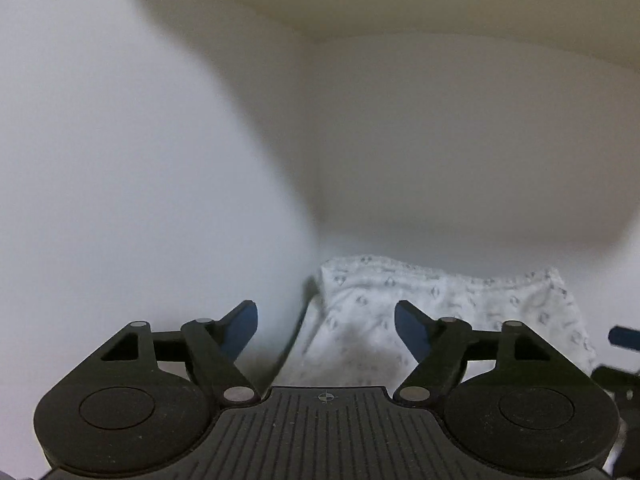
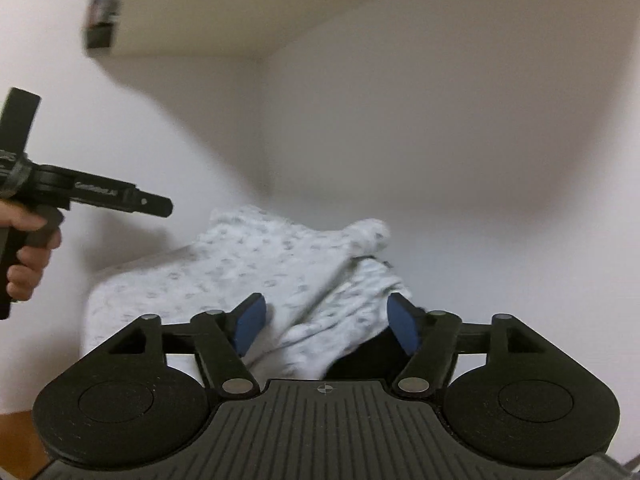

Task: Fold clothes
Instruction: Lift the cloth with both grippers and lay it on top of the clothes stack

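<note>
While both grippers hover with jaws spread wide and holding nothing, a white patterned garment (image 2: pixel 248 272) lies bunched in the back corner of a white-walled compartment (image 2: pixel 440 140). The left gripper (image 1: pixel 326 326) faces the cloth without touching it. The right gripper (image 2: pixel 326 322) straddles a fold, its blue pads (image 2: pixel 404 326) clear of the fabric.

A white garment (image 2: pixel 256 268) with a small grey repeating print lies crumpled and partly folded on a white surface, pushed into the corner where two white walls meet; one rumpled end (image 2: pixel 370 232) bunches upward toward the wall
</note>
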A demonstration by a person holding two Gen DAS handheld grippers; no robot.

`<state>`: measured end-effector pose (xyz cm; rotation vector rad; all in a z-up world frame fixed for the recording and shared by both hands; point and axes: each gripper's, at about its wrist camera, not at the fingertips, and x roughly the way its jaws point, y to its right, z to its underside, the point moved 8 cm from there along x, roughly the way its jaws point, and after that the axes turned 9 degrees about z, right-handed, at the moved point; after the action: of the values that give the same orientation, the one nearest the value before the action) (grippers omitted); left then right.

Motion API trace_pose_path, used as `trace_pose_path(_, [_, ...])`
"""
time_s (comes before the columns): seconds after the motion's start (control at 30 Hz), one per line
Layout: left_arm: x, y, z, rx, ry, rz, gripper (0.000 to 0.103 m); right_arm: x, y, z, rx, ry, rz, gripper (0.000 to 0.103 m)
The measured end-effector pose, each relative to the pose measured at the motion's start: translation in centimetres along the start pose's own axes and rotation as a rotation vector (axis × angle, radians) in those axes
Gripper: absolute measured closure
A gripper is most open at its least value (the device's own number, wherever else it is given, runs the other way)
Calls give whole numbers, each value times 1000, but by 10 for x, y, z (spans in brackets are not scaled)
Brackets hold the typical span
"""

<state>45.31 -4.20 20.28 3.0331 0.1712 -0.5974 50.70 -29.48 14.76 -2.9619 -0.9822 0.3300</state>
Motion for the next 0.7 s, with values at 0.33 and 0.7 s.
trace_pose_path(0.33, [-112, 29, 66, 23, -22, -10, 0, -91, -89, 38, 20, -75, -284, 7])
trace_pose_path(0.7, [-271, 0, 212, -80, -125, -49, 0, -137, -192, 164, 37, -416, -211, 0])
